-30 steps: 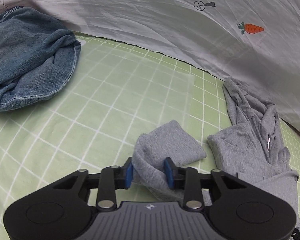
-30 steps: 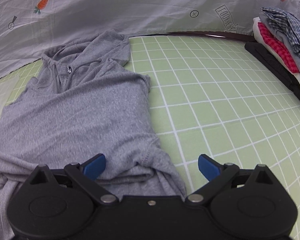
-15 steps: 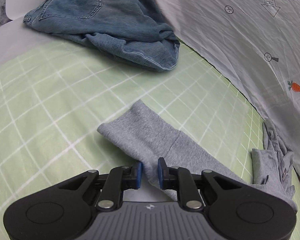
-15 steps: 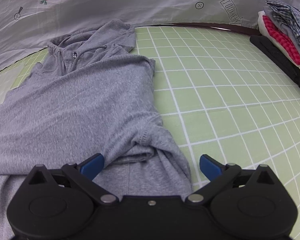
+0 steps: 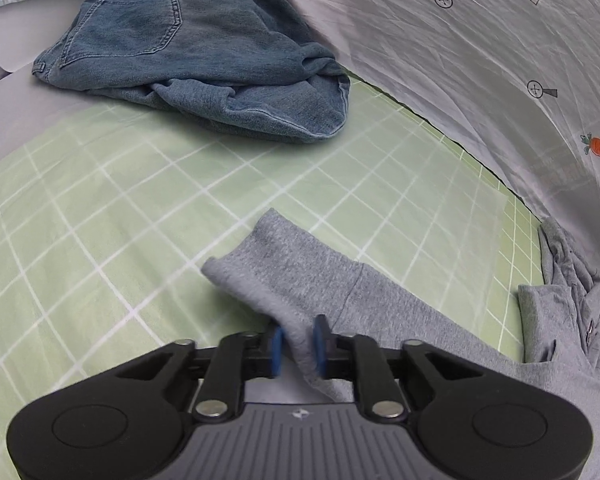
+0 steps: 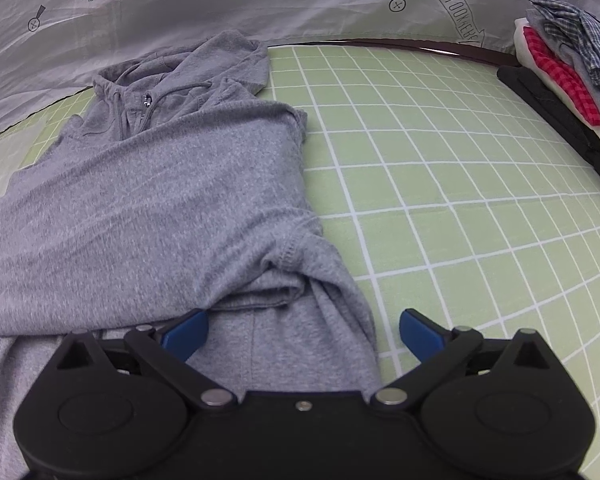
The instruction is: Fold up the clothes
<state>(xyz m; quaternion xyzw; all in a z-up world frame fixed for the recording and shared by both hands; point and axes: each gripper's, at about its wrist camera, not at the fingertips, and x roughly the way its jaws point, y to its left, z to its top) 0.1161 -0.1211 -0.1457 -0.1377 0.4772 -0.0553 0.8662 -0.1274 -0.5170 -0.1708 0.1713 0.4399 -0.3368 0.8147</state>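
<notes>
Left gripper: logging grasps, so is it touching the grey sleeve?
Touching. Left wrist view shows the left gripper pinching the grey sleeve between both blue pads.

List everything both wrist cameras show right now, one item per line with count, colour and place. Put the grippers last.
hoodie: one, grey, spread on the mat, hood toward the white sheet
sleeve: one, grey, part of the hoodie, stretched out to the left across the mat
jeans: one pair, blue denim, crumpled at the far left edge of the mat
stack of folded clothes: one, black, red check, white and blue plaid, far right edge
mat: one, light green with a white grid, under everything
sheet: one, white with carrot and arrow prints, behind the mat
left gripper: one, black with blue pads, shut on the sleeve
right gripper: one, black with blue pads, open over the hoodie's bottom edge
</notes>
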